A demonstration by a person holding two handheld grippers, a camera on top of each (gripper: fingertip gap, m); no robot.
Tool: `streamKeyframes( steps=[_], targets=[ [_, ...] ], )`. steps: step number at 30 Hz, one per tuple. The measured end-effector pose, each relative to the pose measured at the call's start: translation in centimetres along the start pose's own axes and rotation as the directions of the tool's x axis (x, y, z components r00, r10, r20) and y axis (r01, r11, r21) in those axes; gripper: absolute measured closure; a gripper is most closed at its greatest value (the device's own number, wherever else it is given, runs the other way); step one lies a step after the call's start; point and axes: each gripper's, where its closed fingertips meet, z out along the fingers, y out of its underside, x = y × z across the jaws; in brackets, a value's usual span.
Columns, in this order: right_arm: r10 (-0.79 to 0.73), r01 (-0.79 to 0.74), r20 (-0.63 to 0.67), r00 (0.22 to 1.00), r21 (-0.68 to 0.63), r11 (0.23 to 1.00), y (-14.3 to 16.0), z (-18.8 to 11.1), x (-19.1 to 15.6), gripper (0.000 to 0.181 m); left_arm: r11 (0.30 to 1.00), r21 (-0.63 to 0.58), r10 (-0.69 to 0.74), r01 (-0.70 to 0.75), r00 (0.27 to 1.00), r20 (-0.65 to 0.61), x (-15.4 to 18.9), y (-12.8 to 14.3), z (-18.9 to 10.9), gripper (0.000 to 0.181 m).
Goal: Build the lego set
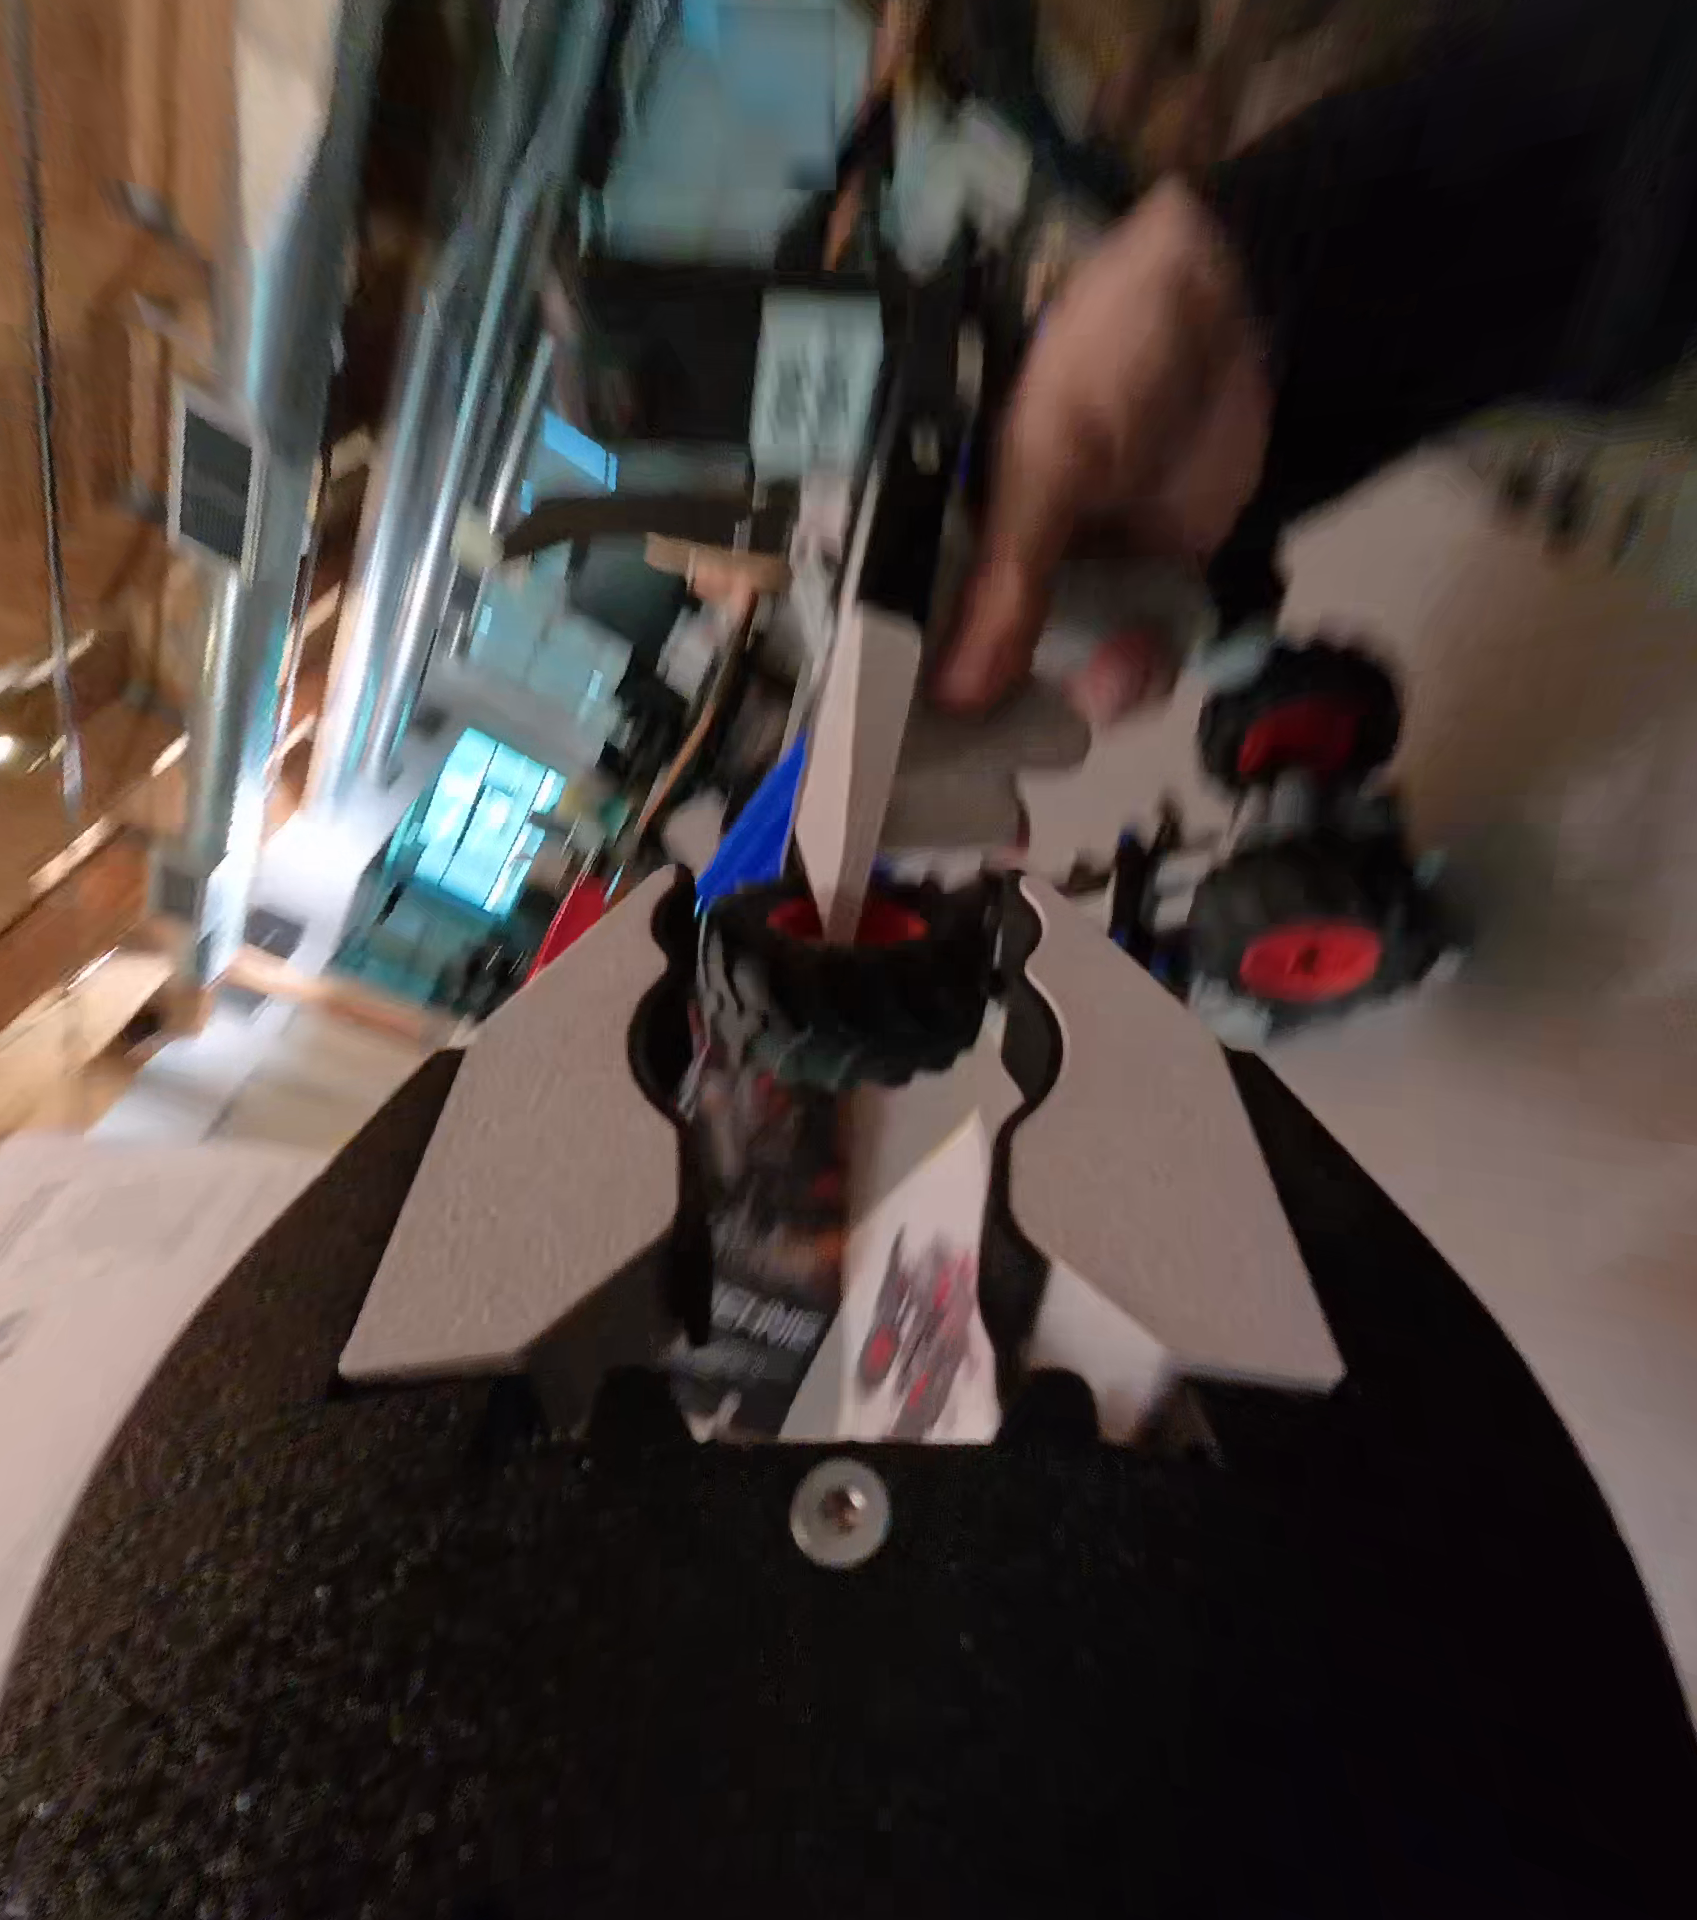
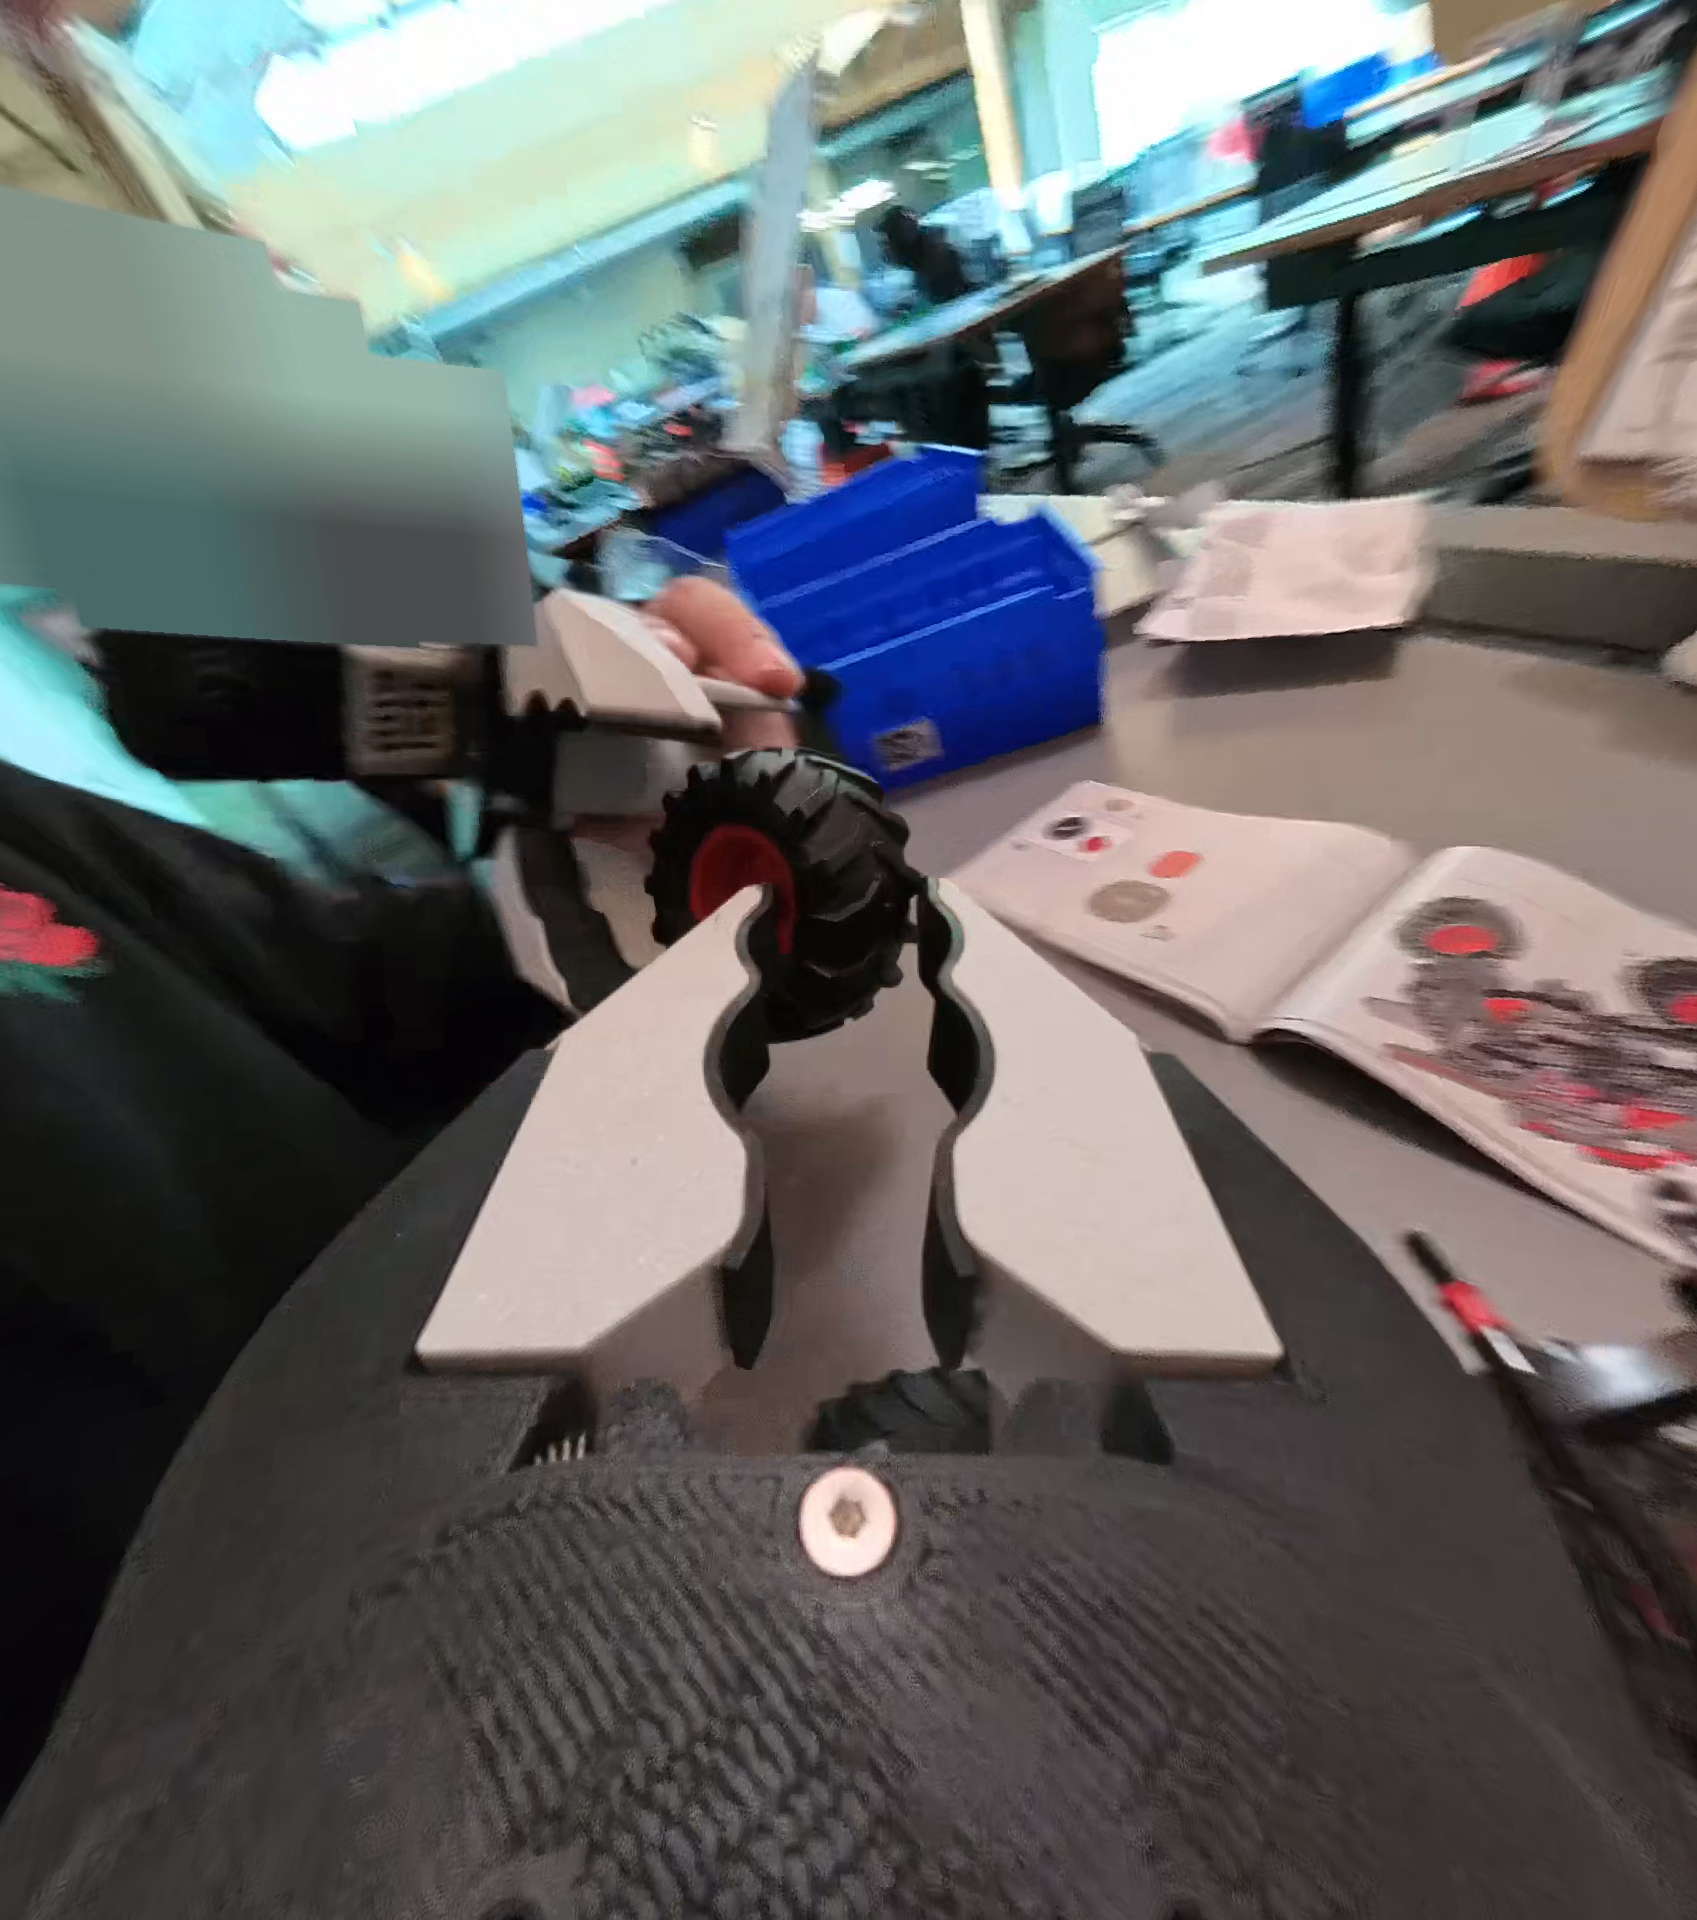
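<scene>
Grey table bears open booklet, blue bin.

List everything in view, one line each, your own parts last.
wheel: one, black tyre with red hub, between the left claw's fingertips
partly built model: one, black and grey with two red-hubbed wheels, on the table
loose tyre: one, black, under the right claw
instruction booklet: one, white, open on the table
bins: blue, count unclear, far side
plastic bag: one, crumpled, beyond the booklet
table: one, grey
hands: two, one behind each claw
left claw: grey, shut on wheel
right claw: grey, tips at wheel, grip unclear
</scene>
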Motion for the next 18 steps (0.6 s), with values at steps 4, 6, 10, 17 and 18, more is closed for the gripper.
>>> streamKeyframes(
  steps=[4, 6, 10, 17, 18],
  targets=[
    [0.127, -0.135, 0.213, 0.969, 0.025, 0.99, -0.4, -0.8, -1.4, 0.157, 0.991, 0.09, -0.091, 0.099, 0.991, -0.098, -0.3, -0.7, 0.0, 0.12],
    [0.162, -0.183, 0.245, 0.956, 0.062, 0.981, -1.3, -1.3, -1.3, 0.157, 0.988, 0.109, -0.101, 0.112, 0.989, -0.107, -0.8, -1.1, -0.3, 0.11],
    [0.196, -0.225, 0.35, 0.916, 0.044, 0.973, -1.5, -0.8, -2.3, 0.157, 0.997, 0.059, -0.051, 0.059, 0.99, -0.132, -0.4, -0.6, 0.7, 0.109],
    [0.186, -0.223, 0.338, 0.923, 0.074, 0.972, -2.1, -0.3, -0.8, 0.154, 0.995, -0.047, -0.087, 0.083, 0.993, -0.086, -2.0, 0.8, 1.7, 0.118],
    [0.156, -0.187, 0.312, 0.937, 0.071, 0.98, -2.2, -0.4, -0.5, 0.145, 0.995, -0.07, -0.082, 0.077, 0.993, -0.079, -2.0, 1.3, 1.9, 0.118]
  ],
)
